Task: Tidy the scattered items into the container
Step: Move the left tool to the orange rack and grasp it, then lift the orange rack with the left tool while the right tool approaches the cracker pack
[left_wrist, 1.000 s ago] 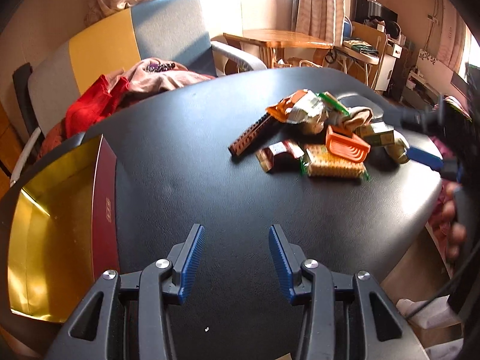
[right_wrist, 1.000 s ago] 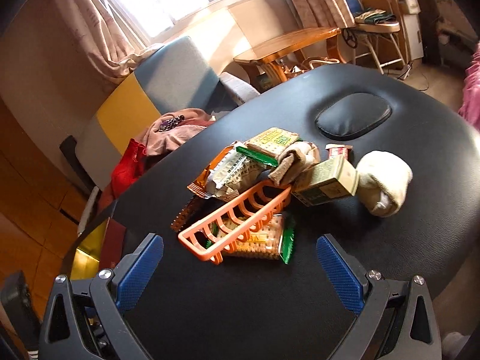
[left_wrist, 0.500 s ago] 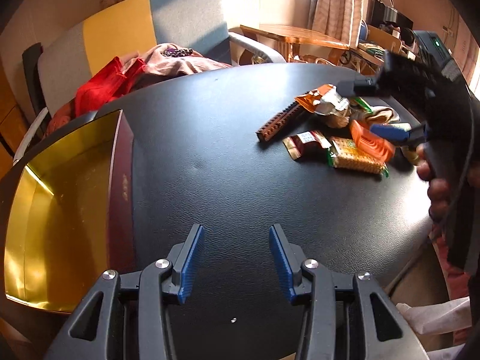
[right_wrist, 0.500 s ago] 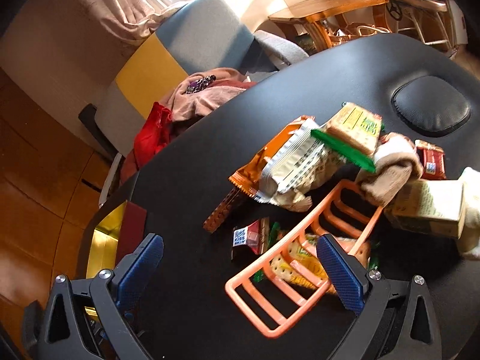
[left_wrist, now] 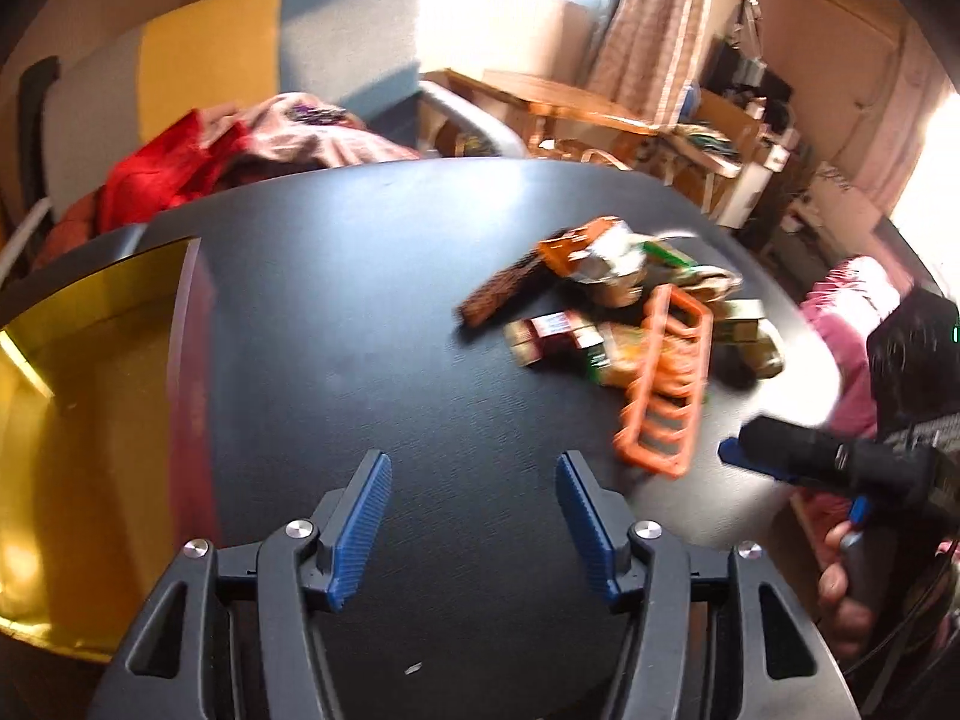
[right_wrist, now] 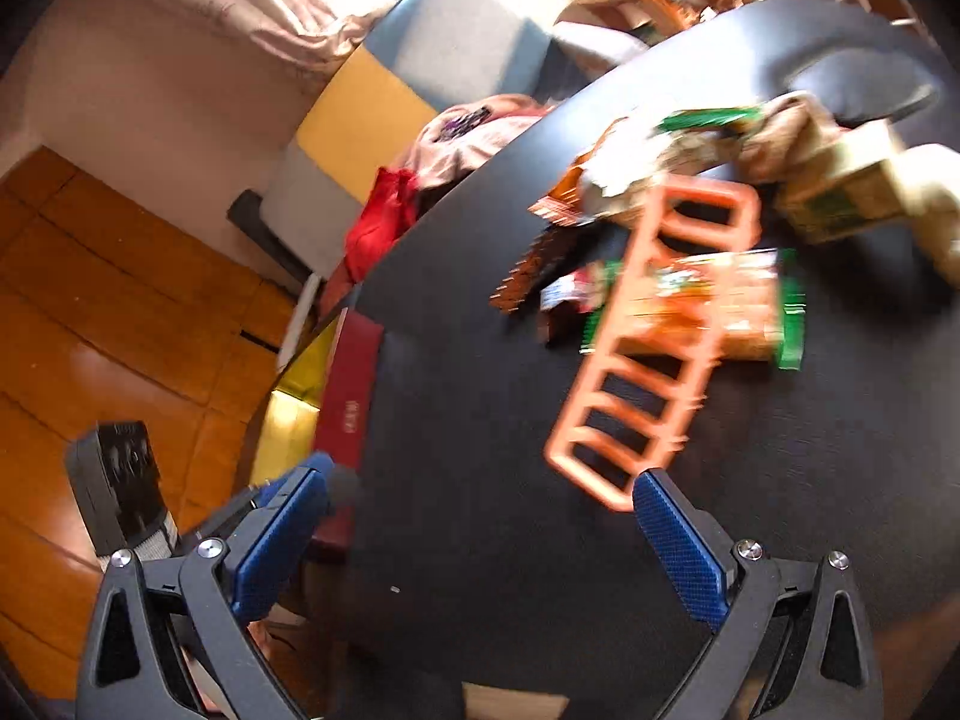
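Left wrist view: your left gripper (left_wrist: 474, 516) hangs low over the bare black table (left_wrist: 360, 324), its blue pads spread apart with nothing between them. It sits between the container and the heap, so it can serve either side.
Right wrist view: your right gripper (right_wrist: 480, 534) is spread wide and holds nothing. One pad stands just beside the near end of the orange rack (right_wrist: 654, 336); I cannot tell if it touches.
Container: the gold-lined box (left_wrist: 78, 420) with the dark red wall lies at the left edge of the table, open side up. What shows of its inside looks bare, but part is cut off by the frame.
Scattered items: they lie in one heap on the far right part of the table, well apart from the box. The orange rack leans on top of a green-edged biscuit packet (right_wrist: 720, 312). A brown toothed bar (left_wrist: 498, 294) sticks out toward the box, and a small red packet (left_wrist: 552, 327) lies near it. Behind them are a silver-orange wrapper (left_wrist: 600, 252) and a small carton (right_wrist: 840, 204).
Reason, as I judge: the wide opening suits the broad rack, which is the nearest piece to you.
Sharpness: both views are blurred, so small details are not sure.
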`<control>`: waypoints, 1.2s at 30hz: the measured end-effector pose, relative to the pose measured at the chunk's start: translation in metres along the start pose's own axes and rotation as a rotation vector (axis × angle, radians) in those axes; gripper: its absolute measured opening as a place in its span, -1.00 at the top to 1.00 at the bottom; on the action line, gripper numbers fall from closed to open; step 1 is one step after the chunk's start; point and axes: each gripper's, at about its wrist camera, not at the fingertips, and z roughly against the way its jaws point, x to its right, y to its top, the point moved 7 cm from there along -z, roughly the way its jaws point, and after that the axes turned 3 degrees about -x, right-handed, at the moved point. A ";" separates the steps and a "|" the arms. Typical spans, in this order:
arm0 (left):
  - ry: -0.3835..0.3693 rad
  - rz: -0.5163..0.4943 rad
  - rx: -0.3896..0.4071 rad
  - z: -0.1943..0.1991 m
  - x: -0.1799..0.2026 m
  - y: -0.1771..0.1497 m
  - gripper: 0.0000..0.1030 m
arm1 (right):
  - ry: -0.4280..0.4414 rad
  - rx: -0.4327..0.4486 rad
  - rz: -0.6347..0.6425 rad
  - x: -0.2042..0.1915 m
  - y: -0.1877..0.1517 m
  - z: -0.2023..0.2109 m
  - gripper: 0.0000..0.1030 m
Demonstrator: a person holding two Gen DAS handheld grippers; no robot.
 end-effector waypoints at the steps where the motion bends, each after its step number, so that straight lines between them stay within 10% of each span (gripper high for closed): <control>1: -0.014 -0.011 0.000 -0.002 0.005 0.003 -0.14 | -0.018 0.010 -0.002 0.004 -0.002 0.007 -1.00; 17: -0.170 -0.162 -0.087 -0.055 0.069 0.034 -0.01 | -0.173 0.097 -0.080 0.059 -0.001 0.044 -1.00; 36: -0.235 -0.126 -0.169 -0.076 0.056 -0.007 0.88 | -0.265 0.106 -0.052 0.067 0.001 0.033 -1.00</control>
